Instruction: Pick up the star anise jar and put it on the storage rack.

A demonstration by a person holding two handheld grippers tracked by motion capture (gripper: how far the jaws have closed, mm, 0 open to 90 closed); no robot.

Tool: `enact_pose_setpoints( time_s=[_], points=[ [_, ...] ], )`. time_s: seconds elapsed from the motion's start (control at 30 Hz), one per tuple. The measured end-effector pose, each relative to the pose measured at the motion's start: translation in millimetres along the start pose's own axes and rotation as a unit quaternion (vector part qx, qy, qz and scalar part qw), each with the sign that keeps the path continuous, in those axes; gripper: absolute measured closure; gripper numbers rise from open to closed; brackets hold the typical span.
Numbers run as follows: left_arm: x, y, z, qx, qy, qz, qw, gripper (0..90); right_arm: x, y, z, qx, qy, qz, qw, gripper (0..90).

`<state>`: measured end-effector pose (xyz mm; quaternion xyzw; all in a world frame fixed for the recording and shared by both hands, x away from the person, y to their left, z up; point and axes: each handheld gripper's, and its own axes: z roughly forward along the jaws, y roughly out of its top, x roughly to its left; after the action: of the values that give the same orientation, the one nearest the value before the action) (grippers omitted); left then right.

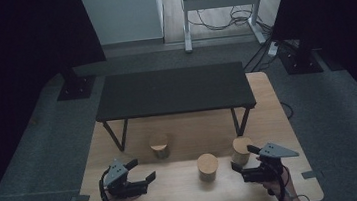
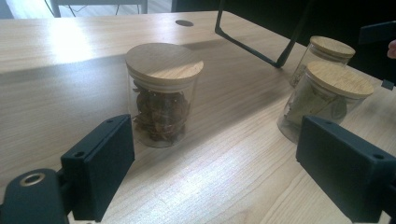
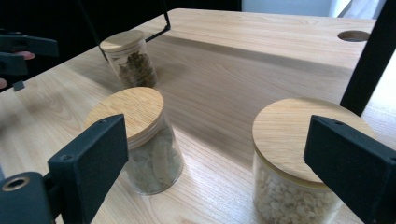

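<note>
Now we hold our left gripper (image 1: 141, 172) and right gripper (image 1: 241, 158) low over the light wooden table (image 1: 186, 190), both with jaws wide apart and holding nothing. Three round glass jars with flat wooden lids stand near the small black metal shelf (image 1: 173, 91). The jar of dark brown bits (image 2: 160, 93) sits under its front edge. The jar of pale leaves (image 3: 140, 140) stands further out. The jar of white pebbles (image 3: 299, 163) stands beside the shelf's leg. We can read no labels or writing on any jar.
</note>
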<state>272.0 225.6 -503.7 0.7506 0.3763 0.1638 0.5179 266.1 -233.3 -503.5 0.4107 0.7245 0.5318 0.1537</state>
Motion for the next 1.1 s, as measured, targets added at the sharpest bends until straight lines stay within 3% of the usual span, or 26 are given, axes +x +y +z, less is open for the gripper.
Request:
enact_pose_setpoints(
  time_s=[0.43, 0.77, 1.1],
  points=[
    [2.0, 0.9, -2.5, 0.004, 0.001, 0.005, 1.0000, 11.4, -0.6, -1.1, -3.5, 0.001, -0.004, 0.007, 1.0000, 4.6],
    [3.1, 0.4, -12.8, 0.026, 0.029, 0.020, 0.9990, 12.4, 10.0, -4.8, -7.4, 0.007, -0.006, -0.006, 0.9999, 4.7],
    [7.6, -1.4, -5.9, 0.034, 0.039, 0.016, 0.9985, 13.0, 8.8, -11.1, -2.7, 0.018, -0.004, -0.003, 0.9998, 4.7]
  ],
)
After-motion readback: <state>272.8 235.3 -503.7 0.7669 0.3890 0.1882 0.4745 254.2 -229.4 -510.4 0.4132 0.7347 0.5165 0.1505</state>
